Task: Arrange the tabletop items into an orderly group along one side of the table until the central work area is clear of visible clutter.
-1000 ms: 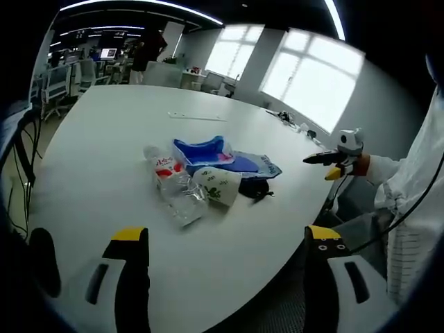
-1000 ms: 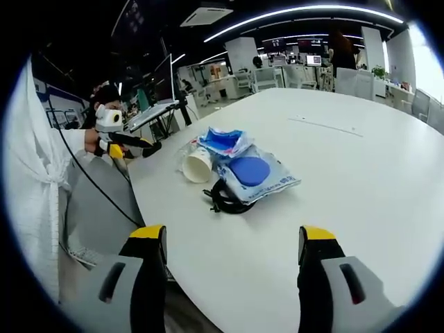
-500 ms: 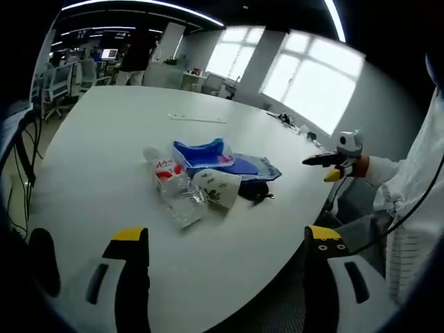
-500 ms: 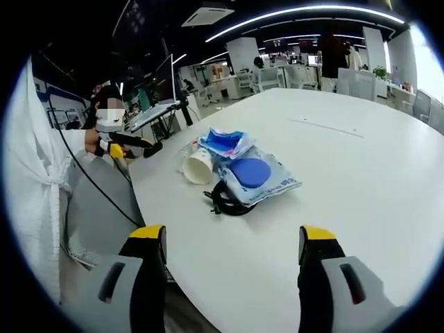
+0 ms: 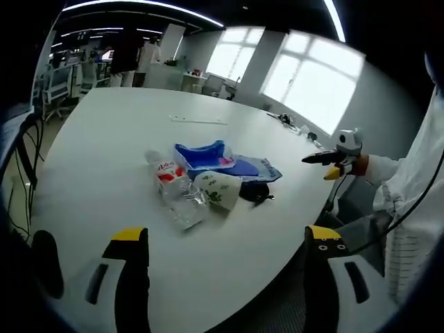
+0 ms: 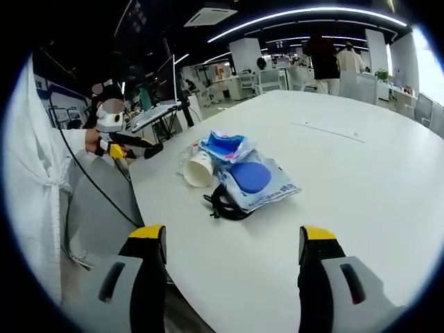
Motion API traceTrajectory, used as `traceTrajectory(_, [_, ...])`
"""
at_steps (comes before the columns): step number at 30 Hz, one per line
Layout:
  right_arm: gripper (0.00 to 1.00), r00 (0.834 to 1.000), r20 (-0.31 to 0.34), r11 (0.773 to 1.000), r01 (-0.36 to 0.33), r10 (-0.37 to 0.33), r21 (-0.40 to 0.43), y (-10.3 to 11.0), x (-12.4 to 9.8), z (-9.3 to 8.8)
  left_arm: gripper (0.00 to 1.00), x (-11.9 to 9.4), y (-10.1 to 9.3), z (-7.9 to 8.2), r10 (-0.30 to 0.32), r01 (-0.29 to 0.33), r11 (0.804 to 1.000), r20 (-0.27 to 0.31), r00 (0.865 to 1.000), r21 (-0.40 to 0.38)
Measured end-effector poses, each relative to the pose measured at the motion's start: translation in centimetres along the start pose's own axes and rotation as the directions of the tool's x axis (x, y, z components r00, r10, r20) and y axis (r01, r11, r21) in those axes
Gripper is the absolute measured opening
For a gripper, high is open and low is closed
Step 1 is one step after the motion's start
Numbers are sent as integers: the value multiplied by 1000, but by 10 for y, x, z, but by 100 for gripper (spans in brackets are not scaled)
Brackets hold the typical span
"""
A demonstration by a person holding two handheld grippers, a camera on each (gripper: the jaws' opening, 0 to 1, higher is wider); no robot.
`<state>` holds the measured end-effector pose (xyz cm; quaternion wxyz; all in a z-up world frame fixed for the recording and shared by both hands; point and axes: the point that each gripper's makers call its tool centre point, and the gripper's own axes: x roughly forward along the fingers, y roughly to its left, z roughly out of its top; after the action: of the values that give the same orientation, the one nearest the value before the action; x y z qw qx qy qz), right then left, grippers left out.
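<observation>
Starting this tidy-up well calls for taking the outermost piece of the pile first, so the rest is not dragged across the desk [image 5: 90, 139]; my judgement is that the crumpled plastic bottle [image 5: 173, 191], which lies nearest the left gripper [image 5: 225, 243], is the sensible first pick, gripped across its body rather than at the red-labelled far end so it does not roll. The left gripper hangs above the near edge of the desk with its two yellow-tipped jaws spread wide apart and nothing between them, and the cluster lies ahead of it, near but clearly apart, slightly left of the midline between the jaws. Touching the bottle on its right is a paper cup [image 5: 218, 187] tipped on its side, then a black coiled cable [image 5: 255, 191], and behind them a blue-and-white plastic bag [image 5: 253, 166] with a crumpled blue wrapper [image 5: 201, 154] resting on its far left part. In the right gripper view the right gripper [image 6: 232, 243] is likewise open and empty, and the same pile lies ahead and a little left of it: the black cable [image 6: 222, 202] nearest, the bag [image 6: 260, 182] beyond it, the cup [image 6: 198, 168] to the left with its mouth facing the camera. The pile already lies close to the desk's edge, so short moves should do; a slow, level approach would keep the light cup from being knocked off.
</observation>
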<state>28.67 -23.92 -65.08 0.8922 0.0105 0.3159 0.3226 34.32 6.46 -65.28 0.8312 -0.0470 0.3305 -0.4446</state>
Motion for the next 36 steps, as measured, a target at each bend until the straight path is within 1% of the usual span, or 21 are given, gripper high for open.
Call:
traceTrajectory(9, [78, 1000, 11, 1000, -1, 1, -16, -1, 1, 13, 96, 0, 1, 7, -2, 2, 1000, 5, 1000, 12])
traceTrajectory(15, [77, 1000, 25, 1000, 0, 1, -26, -5, 3, 25, 96, 0, 4, 18, 2, -3, 1000, 20, 1000, 22])
traceTrajectory(23, [76, 998, 57, 999, 0, 3, -44, -9, 9, 48, 95, 1, 8, 35, 8, -9, 999, 43, 999, 36])
traceTrajectory(26, [76, 998, 66, 999, -3, 6, -52, -10, 14, 55, 95, 3, 9, 38, 9, -11, 999, 43, 999, 43])
traceTrajectory(31, [74, 996, 91, 999, -10, 14, -48, -12, 25, 69, 95, 5, 13, 49, 12, -15, 999, 60, 998, 43])
traceTrajectory(36, [73, 995, 100, 998, -19, 25, -61, -14, 38, 82, 94, 9, 20, 57, 19, -22, 999, 68, 997, 48])
